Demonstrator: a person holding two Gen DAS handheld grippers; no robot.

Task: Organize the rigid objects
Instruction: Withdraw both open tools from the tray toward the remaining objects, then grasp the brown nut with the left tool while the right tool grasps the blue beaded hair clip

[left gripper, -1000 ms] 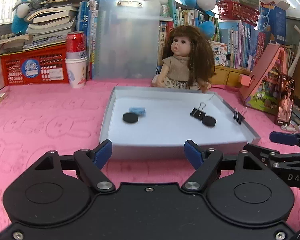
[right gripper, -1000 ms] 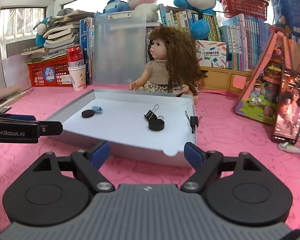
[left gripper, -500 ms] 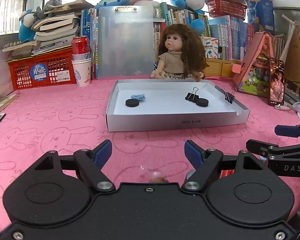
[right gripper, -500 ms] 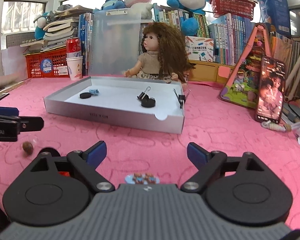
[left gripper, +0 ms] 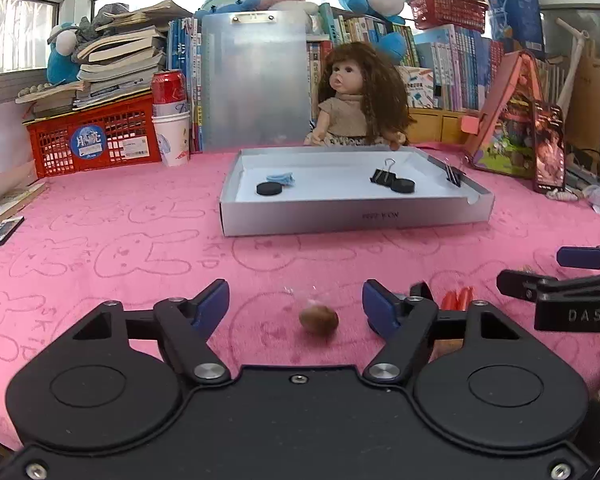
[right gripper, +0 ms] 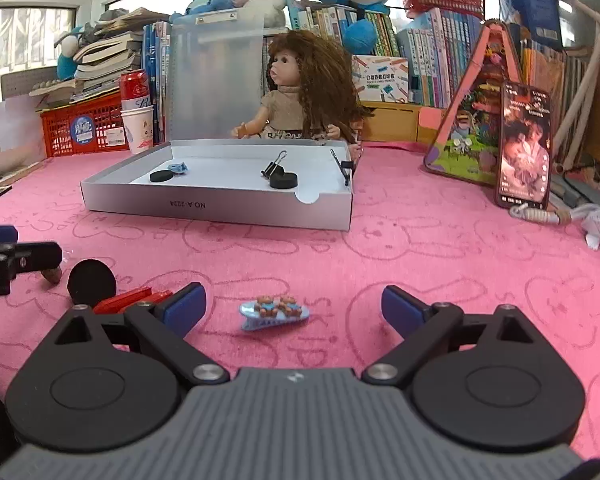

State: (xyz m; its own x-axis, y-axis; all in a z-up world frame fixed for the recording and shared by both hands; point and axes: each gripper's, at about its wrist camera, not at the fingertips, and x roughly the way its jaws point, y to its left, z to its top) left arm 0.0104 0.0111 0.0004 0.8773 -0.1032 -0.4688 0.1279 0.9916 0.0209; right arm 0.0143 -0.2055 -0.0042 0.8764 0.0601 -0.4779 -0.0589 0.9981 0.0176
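A grey box lid [left gripper: 352, 218] [right gripper: 220, 208] lies on the pink cloth and holds two black discs [left gripper: 269, 189] [left gripper: 403, 185], a blue clip [left gripper: 281, 178] and binder clips [left gripper: 382, 175]. My left gripper [left gripper: 295, 308] is open and empty, with a small brown nut [left gripper: 318, 320] on the cloth between its fingers. My right gripper [right gripper: 294, 307] is open and empty, with a blue hair clip with bears [right gripper: 275, 312] between its fingers. A black disc [right gripper: 92, 282] and a red clip [right gripper: 128, 300] lie by its left finger.
A doll [left gripper: 360, 100] sits behind the lid. A red basket [left gripper: 92, 140], a cup with a can [left gripper: 172, 132], books and plush toys line the back. A pink toy house [right gripper: 476, 120] and a phone [right gripper: 524, 144] stand at the right.
Both grippers have pulled back from the lid and dropped lower toward the cloth. The nut, hair clip, black disc and red clip have come into view.
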